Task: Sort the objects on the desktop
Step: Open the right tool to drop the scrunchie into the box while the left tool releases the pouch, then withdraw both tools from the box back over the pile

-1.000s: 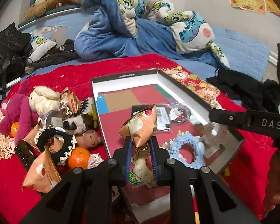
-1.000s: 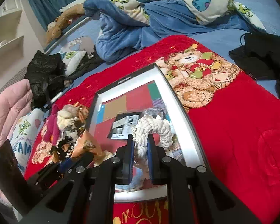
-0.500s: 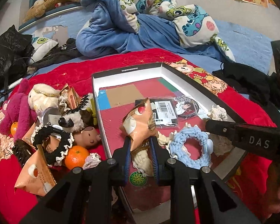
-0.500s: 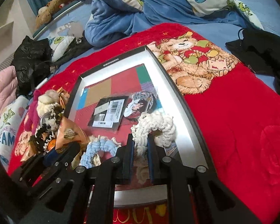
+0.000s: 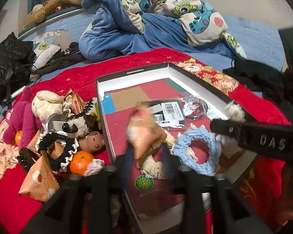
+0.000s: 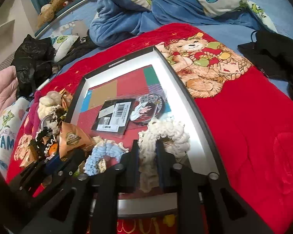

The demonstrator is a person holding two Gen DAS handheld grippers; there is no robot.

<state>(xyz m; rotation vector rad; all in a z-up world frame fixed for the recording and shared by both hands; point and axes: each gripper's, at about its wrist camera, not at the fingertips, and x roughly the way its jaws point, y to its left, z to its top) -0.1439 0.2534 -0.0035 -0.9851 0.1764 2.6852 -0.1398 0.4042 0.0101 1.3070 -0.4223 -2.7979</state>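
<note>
Left wrist view: the left gripper (image 5: 146,154) is pinching an orange snack packet (image 5: 144,134) over the box (image 5: 132,72); the right gripper (image 6: 148,156) is clamping a cream scrunchie (image 6: 166,132).

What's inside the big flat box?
Inside the box lie a black barcoded packet, a round picture badge and a blue crocheted scrunchie. Both grippers' loads cover part of the floor, so anything underneath them stays hidden.

A rumpled blue blanket (image 5: 115,37) with cartoon monsters is heaped on the bed. A brown plush (image 5: 48,7) lies along the rail, and black clothing (image 6: 279,56) sits beside the red spread (image 6: 254,117).
</note>
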